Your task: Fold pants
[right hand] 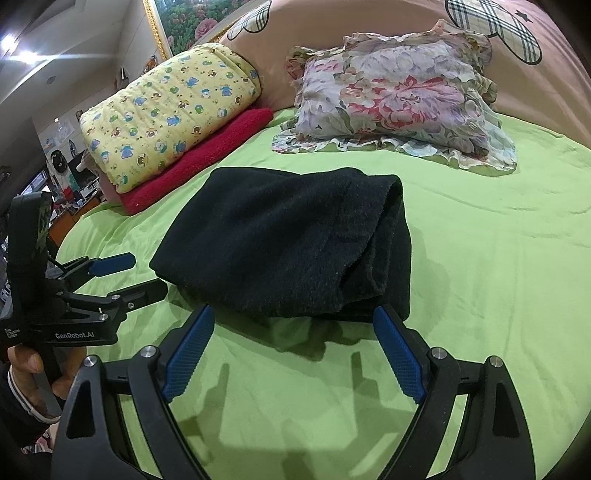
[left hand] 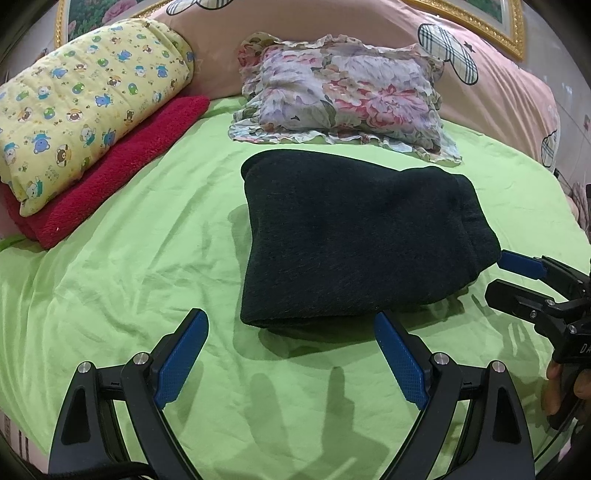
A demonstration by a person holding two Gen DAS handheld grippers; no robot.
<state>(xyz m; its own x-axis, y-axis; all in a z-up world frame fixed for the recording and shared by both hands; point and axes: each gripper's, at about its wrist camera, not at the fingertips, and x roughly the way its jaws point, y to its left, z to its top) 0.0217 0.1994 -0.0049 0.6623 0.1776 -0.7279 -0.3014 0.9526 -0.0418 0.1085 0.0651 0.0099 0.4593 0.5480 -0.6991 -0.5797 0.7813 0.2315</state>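
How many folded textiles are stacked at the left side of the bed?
2. The yellow quilted blanket with a bear print lies on top; the red terry towel lies under it, its edge showing toward the folded black pants. Anything beneath cannot be seen.

Setting: home bedroom. Bed with green sheet (left hand: 147, 258); floral ruffled pillow (left hand: 340, 92) near the head edge; folded yellow bear-print quilt (left hand: 92, 99) on red towel (left hand: 122, 166) at left edge; gilt-framed floral picture (right hand: 184, 22) behind.
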